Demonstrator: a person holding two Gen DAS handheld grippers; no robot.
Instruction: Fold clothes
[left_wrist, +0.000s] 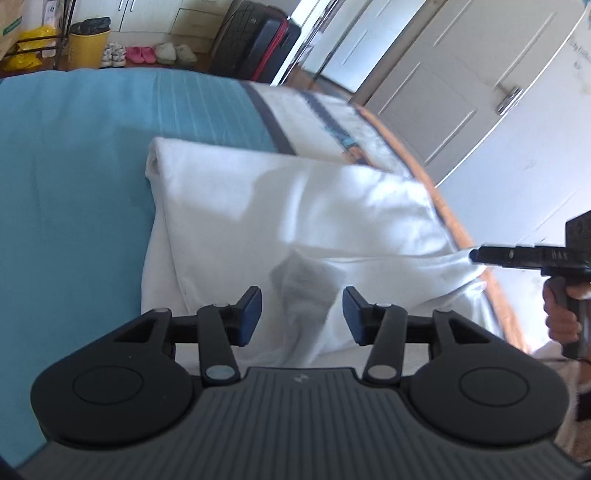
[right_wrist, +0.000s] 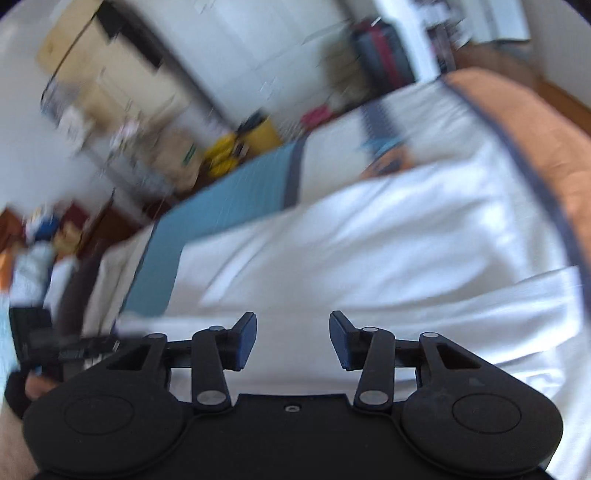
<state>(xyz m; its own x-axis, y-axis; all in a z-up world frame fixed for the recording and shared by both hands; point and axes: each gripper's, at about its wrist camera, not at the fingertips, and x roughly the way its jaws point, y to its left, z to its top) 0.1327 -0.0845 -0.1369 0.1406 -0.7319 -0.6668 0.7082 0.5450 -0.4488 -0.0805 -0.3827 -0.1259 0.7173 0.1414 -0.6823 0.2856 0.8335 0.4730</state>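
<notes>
White garment lies partly folded on the bed, over the blue sheet and near the orange edge of the mattress. At far left of the room: yellow bin, shoes on the floor, then a dark suitcase, white doors to the right. Left gripper hovers just above the near hem, jaws wide apart, holding nothing; a raised grey-shadowed fold sits between the pads without contact visible. Right gripper likewise spread open and empty in its own view, which is motion-blurred; from the left camera its tip sits at the cloth's right corner, contact uncertain. Judged step: between folds, both tools positioned at the near edge for a fresh grasp. Next move likely calls for closing each on a corner, then lifting evenly so the layers do not slip. Bed surface soft, cloth wrinkled.
</notes>
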